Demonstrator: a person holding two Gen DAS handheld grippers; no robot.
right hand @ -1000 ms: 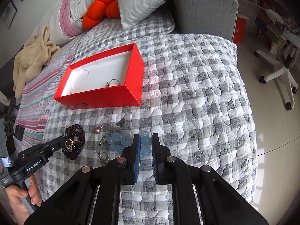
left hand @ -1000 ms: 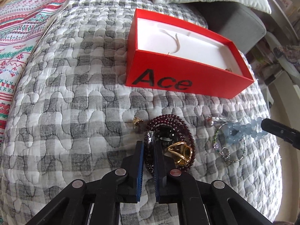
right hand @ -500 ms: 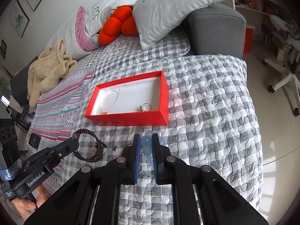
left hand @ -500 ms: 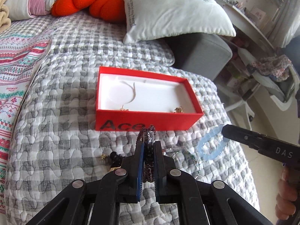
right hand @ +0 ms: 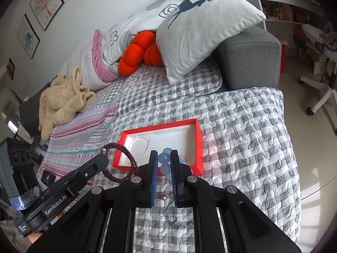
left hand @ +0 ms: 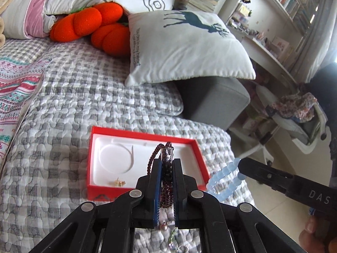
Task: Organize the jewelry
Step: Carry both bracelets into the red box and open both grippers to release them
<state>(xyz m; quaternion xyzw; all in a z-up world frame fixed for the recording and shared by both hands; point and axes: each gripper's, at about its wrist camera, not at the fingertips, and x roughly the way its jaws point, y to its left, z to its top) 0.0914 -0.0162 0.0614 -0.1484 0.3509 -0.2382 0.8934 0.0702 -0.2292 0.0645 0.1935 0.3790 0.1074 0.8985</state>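
A red box [left hand: 94, 164] with a white lining lies on the grey checked quilt; it also shows in the right wrist view [right hand: 199, 145]. A small gold earring [left hand: 119, 182] lies inside it. My left gripper [left hand: 166, 164] is shut on a dark red bead bracelet [left hand: 166, 169], held in the air in front of the box; the bracelet also shows in the right wrist view [right hand: 128, 154]. My right gripper [right hand: 164, 158] is shut on a pale blue bead bracelet [right hand: 164, 158], held above the box's near edge; it hangs in the left wrist view [left hand: 225, 175].
More jewelry, a pearl piece [right hand: 164, 197] and a thin chain [right hand: 174, 221], lies on the quilt [right hand: 242, 137] below the grippers. Pillows [left hand: 185, 46] and an orange plush [left hand: 94, 25] sit at the back. The quilt's edge drops off to the right, where a chair [left hand: 303, 126] stands.
Both grippers have lifted their bracelets off the quilt and risen higher. The box now sits lower and farther under them in both views.
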